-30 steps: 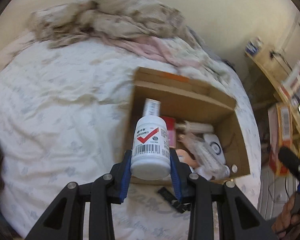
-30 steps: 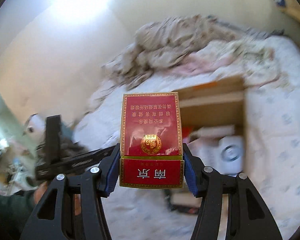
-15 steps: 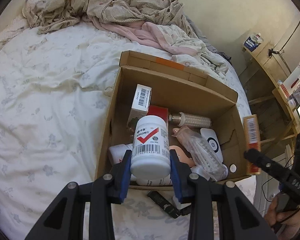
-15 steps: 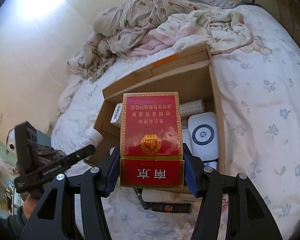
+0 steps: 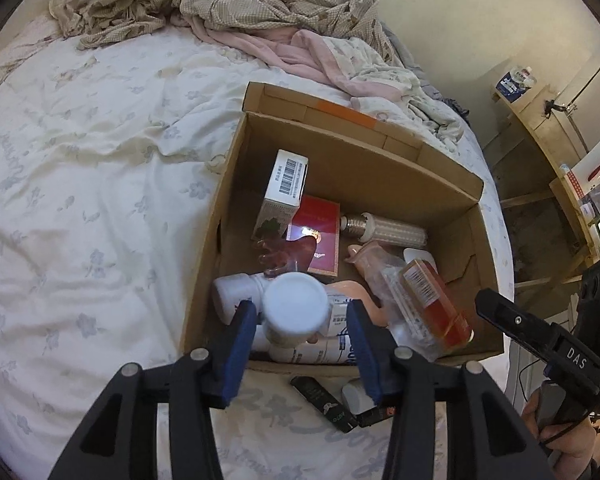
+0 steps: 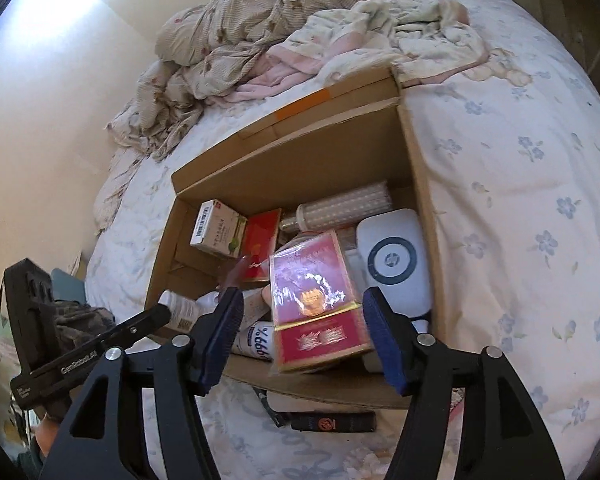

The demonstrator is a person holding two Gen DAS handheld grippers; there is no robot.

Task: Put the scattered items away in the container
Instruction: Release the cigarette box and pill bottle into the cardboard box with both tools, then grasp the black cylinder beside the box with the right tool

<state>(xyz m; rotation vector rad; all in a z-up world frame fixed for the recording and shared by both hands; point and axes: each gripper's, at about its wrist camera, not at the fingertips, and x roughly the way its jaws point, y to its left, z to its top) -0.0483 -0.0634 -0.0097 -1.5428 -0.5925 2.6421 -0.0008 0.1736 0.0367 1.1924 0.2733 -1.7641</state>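
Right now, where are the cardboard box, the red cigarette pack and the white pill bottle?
cardboard box (image 5: 364,168): left wrist view, inside of far wall.
red cigarette pack (image 6: 312,296): right wrist view, front face, gold emblem.
white pill bottle (image 5: 295,307): left wrist view, round end facing the camera.

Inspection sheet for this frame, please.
Surface: flowered bed sheet.
Job's things: cardboard box part filled; white bottle and red carton over it, ungripped; dark slim items on the sheet outside.
Clutter: rumpled bedding.
Grippers: left tool open; right tool open.
Cables: possibly one thin wire.
Surroundings: wooden shelves.
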